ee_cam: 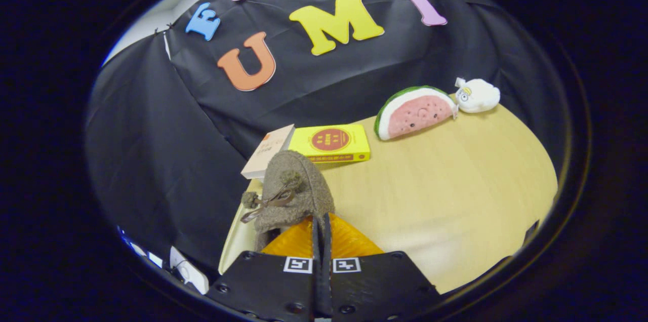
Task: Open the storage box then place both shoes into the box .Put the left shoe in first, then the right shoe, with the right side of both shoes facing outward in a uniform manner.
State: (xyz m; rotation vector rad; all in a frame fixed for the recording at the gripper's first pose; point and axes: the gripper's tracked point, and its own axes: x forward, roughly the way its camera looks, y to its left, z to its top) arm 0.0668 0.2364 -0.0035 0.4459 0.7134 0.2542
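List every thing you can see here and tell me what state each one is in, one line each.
Gripper: fingers closed together, pinching the shoe's edge.
Shoe: fuzzy, held up off the table, orange lining showing.
Yellow book: lying flat, closed.
Pale book: closed, tilted against the yellow book.
Watermelon toy: standing on its flat edge.
White toy: lying beside the watermelon toy.
Table: bare wood in front of the fingers.

light fell evenly from above, bright on the wooden table point(455, 185), where a pale glare sat near its front edge. shadows were soft and short. fisheye distortion bent the table's edges; focus stayed fairly sharp throughout.
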